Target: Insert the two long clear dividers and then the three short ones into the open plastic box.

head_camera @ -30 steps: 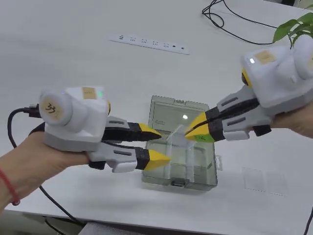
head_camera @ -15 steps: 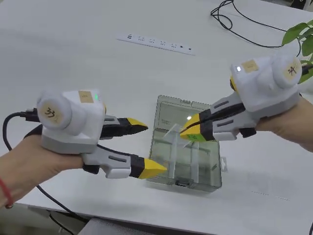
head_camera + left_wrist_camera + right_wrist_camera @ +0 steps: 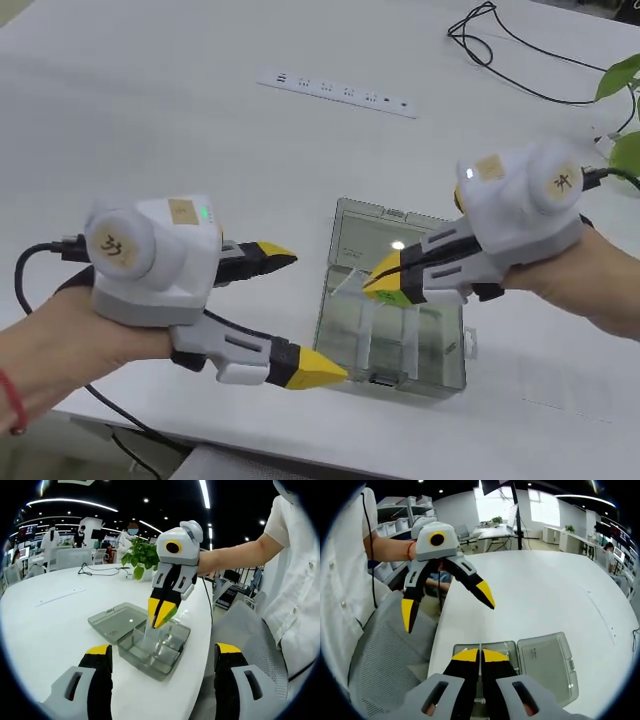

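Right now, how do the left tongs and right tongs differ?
The left tongs are spread wide and empty; the right tongs are shut on a clear divider. The left tongs hang beside the box, the right tongs over it. Both have yellow tips on white bodies.

Grippers: two, left gripper (image 3: 310, 312) and right gripper (image 3: 378, 284). Plastic box (image 3: 400, 381): one. Clear dividers: three counted, two standing dividers (image 3: 368, 335) inside the box, one held divider (image 3: 346, 284) pinched by right gripper. Power strip (image 3: 340, 92): one. Potted plant (image 3: 625, 110): one.
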The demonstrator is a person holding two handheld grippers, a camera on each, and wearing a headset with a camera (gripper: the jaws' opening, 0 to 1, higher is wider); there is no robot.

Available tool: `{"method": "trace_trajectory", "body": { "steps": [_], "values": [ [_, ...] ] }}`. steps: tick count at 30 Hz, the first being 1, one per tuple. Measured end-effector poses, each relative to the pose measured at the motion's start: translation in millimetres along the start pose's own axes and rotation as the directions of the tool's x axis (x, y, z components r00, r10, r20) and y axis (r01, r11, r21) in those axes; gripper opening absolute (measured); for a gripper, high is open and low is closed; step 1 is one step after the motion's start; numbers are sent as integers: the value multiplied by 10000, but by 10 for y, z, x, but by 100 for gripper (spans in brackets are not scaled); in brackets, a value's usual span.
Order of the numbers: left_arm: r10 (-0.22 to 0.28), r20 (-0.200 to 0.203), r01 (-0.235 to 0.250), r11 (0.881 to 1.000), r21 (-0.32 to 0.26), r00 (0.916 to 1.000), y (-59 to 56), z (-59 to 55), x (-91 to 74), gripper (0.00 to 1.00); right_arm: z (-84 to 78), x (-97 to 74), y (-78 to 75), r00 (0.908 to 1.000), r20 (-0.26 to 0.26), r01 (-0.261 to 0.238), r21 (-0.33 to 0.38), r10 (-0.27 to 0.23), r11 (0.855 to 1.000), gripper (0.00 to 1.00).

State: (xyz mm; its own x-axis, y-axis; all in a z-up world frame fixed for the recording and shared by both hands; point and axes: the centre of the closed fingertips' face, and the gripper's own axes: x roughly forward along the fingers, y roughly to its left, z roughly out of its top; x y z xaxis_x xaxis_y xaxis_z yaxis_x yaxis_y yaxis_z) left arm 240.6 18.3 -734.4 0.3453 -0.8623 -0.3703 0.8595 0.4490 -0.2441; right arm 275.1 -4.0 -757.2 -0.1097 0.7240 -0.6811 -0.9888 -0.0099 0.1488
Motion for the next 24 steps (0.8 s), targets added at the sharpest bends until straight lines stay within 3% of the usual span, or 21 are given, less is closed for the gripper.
{"method": "trace_trajectory", "body": {
  "steps": [12,21,24],
  "values": [
    [-49,-8,49,10000,32,10000,-10,-7,16,89,-33,32,41,9997,-181,160,-144,-162,9998,2],
    [-48,17,48,10000,23,10000,-3,-2,18,89,-65,176,17,9983,-558,152,-411,-175,9990,2],
    [-53,-10,53,10000,41,10000,-4,-10,20,89,-116,236,12,9954,-934,151,-542,-201,9984,2]
  ]
}}
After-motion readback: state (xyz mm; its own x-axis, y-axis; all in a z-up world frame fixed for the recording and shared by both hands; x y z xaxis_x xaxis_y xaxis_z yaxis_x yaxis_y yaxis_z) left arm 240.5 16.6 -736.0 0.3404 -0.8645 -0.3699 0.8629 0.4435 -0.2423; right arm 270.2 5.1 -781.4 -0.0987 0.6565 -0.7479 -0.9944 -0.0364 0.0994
